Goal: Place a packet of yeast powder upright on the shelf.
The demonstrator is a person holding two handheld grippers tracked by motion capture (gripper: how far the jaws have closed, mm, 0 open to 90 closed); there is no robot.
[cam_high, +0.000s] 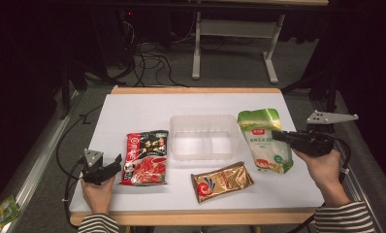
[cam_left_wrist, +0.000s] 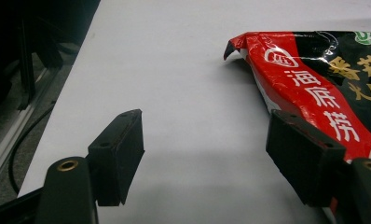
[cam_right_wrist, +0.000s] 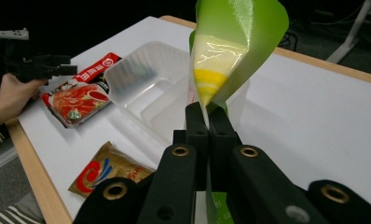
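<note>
A green and white packet [cam_high: 265,141] lies right of a clear two-compartment tray [cam_high: 204,137]. My right gripper [cam_high: 281,135] is shut on the packet's right edge. In the right gripper view the packet [cam_right_wrist: 235,42] stands up from the closed jaws of that gripper [cam_right_wrist: 207,122], in front of the tray [cam_right_wrist: 146,88]. A red and black packet [cam_high: 145,158] lies left of the tray. My left gripper [cam_high: 116,164] rests open at the table's front left, just left of that packet. In the left gripper view the red packet [cam_left_wrist: 314,84] lies behind the right jaw of that gripper [cam_left_wrist: 207,126], with bare table between the jaws.
A gold packet [cam_high: 221,180] lies flat near the table's front edge [cam_high: 196,216], below the tray. Cables and a grey stand [cam_high: 197,48] sit on the floor beyond the far edge. A small green packet [cam_high: 2,211] lies on the floor at the lower left.
</note>
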